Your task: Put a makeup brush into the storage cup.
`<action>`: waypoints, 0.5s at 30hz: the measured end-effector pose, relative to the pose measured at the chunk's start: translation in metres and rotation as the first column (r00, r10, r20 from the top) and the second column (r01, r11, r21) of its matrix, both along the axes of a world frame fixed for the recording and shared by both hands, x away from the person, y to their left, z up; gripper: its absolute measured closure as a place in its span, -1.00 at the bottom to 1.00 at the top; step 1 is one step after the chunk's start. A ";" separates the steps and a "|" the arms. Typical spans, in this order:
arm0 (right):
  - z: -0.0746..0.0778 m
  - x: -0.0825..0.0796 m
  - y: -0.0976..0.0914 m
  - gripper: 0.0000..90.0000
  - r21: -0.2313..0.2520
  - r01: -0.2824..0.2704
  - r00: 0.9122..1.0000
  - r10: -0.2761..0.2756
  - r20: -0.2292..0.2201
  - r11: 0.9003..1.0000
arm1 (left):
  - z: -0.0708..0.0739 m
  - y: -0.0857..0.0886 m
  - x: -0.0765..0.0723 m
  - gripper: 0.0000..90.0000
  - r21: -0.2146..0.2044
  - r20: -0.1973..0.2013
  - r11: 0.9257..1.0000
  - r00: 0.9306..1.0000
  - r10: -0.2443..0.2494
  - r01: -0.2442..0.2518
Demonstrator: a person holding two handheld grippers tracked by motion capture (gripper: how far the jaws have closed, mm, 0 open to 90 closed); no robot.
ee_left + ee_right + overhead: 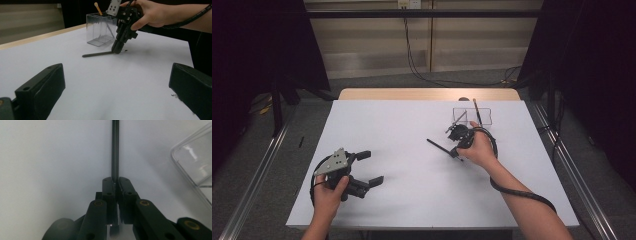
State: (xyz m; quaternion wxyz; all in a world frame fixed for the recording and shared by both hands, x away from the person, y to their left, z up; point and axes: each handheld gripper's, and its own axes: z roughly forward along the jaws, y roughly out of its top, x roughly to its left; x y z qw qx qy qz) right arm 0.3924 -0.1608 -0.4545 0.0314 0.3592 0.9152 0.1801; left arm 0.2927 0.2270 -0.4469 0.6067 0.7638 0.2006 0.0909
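Observation:
A dark thin stick (438,146) (97,54) (115,150) lies on the white table, right of centre. My right gripper (455,150) (117,50) (115,182) points down at it, jaws shut on the stick near one end. Just behind it stands a clear plastic box (484,116) (101,31) (197,167) holding a wooden stick (476,111) (98,8) and another thin one. My left gripper (371,168) (117,75) is held at the near left of the table, open, with nothing between its jaws.
The white table top (402,130) ends in a wooden strip (427,94) at the far side. Metal rails (257,170) run along the floor on both sides, and cables (422,75) lie on the floor beyond the table.

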 end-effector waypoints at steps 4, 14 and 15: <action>0.005 -0.003 -0.003 0.89 0.035 -0.008 1.000 0.008 -0.002 0.999 | 0.001 0.001 0.000 -0.99 -0.004 -0.005 1.000 1.000 0.001 -0.001; 0.023 -0.016 -0.010 0.89 0.115 -0.064 0.998 0.061 0.026 0.991 | 0.004 -0.010 0.003 -1.00 -0.008 -0.024 1.000 1.000 -0.005 0.005; 0.024 -0.018 -0.010 0.89 0.117 -0.076 0.997 0.073 0.030 0.990 | 0.004 -0.011 0.004 -1.00 -0.008 -0.024 1.000 1.000 -0.006 0.006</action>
